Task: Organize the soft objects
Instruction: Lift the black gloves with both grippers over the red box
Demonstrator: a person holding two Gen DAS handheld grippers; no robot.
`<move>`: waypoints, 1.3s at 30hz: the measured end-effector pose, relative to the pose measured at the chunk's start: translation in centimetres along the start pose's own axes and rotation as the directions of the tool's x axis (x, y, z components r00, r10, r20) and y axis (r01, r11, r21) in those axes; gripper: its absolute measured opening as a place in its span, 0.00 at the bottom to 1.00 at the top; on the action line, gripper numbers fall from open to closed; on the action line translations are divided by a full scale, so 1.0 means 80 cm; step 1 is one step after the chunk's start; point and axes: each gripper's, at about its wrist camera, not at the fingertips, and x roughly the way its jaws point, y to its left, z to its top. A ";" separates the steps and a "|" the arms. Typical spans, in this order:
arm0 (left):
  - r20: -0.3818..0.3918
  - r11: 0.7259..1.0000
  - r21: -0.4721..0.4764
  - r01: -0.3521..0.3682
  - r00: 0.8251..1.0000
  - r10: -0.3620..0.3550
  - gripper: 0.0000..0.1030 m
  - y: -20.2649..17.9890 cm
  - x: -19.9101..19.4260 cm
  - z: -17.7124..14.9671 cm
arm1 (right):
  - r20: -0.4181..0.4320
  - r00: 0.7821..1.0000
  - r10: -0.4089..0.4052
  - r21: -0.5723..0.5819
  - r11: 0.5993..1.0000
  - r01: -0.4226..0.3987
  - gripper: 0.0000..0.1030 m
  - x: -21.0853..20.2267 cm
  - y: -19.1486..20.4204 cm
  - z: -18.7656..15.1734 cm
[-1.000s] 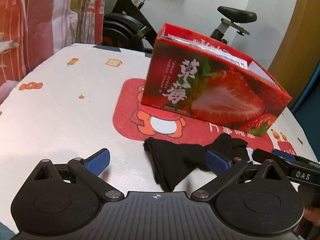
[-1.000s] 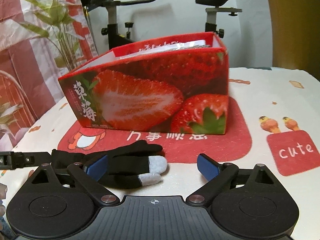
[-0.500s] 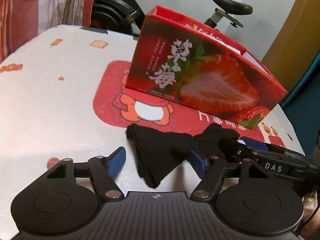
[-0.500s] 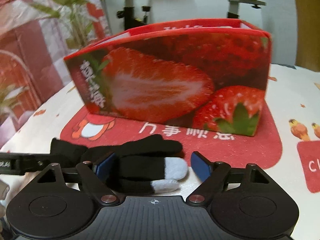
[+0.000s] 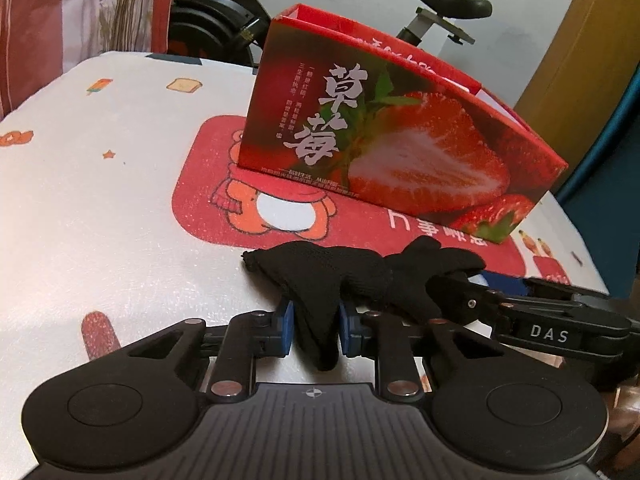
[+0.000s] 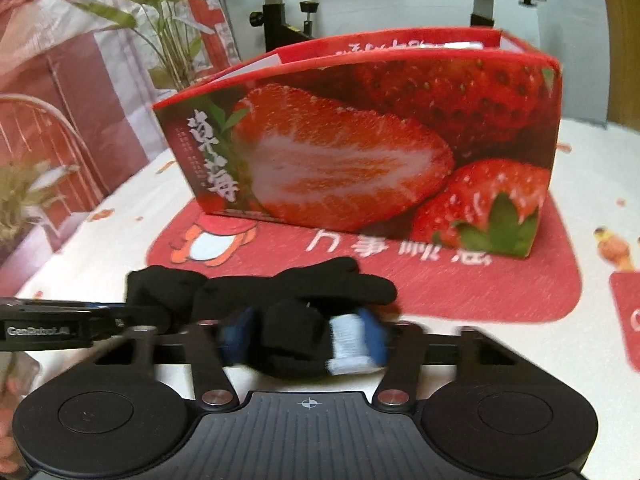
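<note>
Now both claws just closing on black glove (image 5: 352, 276) lying on worktop (image 5: 120, 216) before strawberry box (image 5: 384, 152). Left claw (image 5: 314, 326) pinched tight on cuff; right claw (image 6: 306, 338) clamped on fingers — limp, light, likely saggy if lifted. White fingertips seen only in right view.

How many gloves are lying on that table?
1 that I can tell: a black glove with pale fingertips, lying in front of the strawberry box, pinched at both ends. A second glove bunched within it cannot be ruled out.
</note>
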 end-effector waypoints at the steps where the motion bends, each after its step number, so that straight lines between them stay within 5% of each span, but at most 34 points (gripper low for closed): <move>1: 0.000 1.000 -0.009 0.010 1.000 -0.010 0.20 0.001 -0.001 -0.001 | -0.004 1.000 0.016 0.021 1.000 -0.015 0.31 -0.002 -0.001 -0.001; 6: 0.028 0.999 0.003 0.042 0.999 -0.042 0.18 -0.003 -0.014 -0.001 | 0.022 0.999 0.035 0.025 0.999 -0.036 0.21 -0.019 0.003 -0.002; 15: 0.117 0.998 0.004 0.060 0.991 -0.060 0.18 -0.015 -0.053 0.006 | 0.143 0.988 0.062 -0.012 0.998 -0.061 0.20 -0.074 0.021 0.019; 26: 0.261 0.993 0.086 0.079 0.960 -0.100 0.18 -0.047 -0.106 0.058 | 0.303 0.950 0.077 -0.094 0.994 -0.051 0.20 -0.127 0.035 0.086; 39: 0.313 0.980 0.178 0.089 0.939 -0.142 0.18 -0.068 -0.095 0.133 | 0.372 0.927 0.049 -0.138 0.990 0.003 0.20 -0.108 0.014 0.164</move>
